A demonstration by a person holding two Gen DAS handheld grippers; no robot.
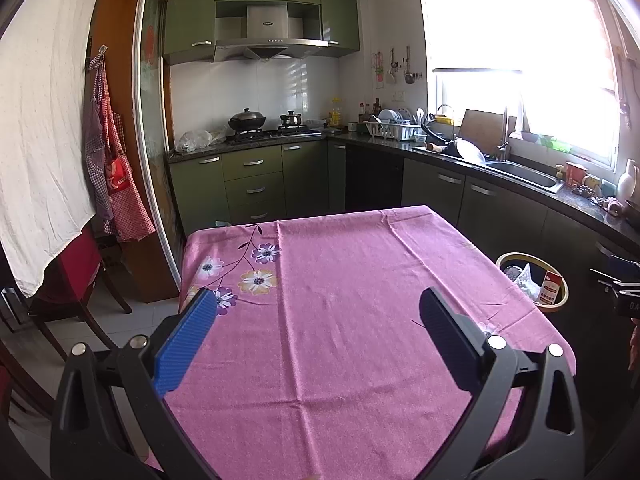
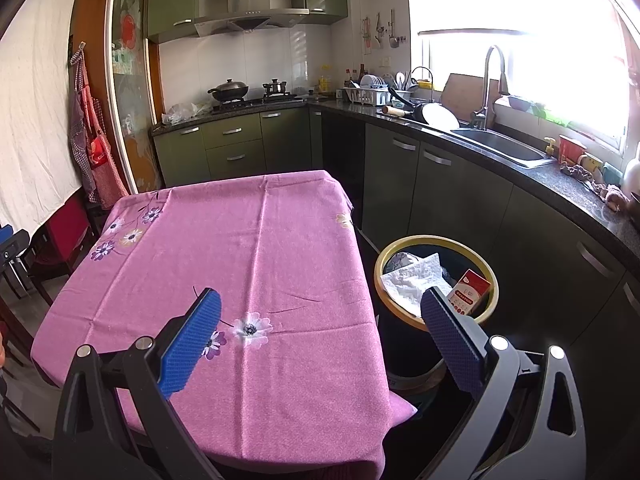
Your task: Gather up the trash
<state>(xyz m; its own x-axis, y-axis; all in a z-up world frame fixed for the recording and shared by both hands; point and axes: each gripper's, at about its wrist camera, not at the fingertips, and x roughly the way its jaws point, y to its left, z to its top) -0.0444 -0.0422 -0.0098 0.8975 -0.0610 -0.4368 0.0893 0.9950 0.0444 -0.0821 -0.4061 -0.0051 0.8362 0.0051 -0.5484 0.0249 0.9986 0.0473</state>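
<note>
Standing upright beside the worktop [image 2: 256, 240]: a gold-rimmed trash bin [image 2: 437, 242], mouth facing up, holding crumpled paper [image 2: 412, 280] and a red-and-white carton [image 2: 468, 290] leaning on end. Left gripper [image 1: 318, 312] and right gripper [image 2: 320, 312] are both hovering with fingers spread, empty.

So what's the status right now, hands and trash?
Left gripper open, empty. Right gripper open, empty. Paper and carton in bin. No trash visible on tablecloth.

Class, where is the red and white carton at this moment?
The red and white carton stands tilted inside the gold-rimmed bin, right of the crumpled white paper, beside the pink-clothed table.
</note>
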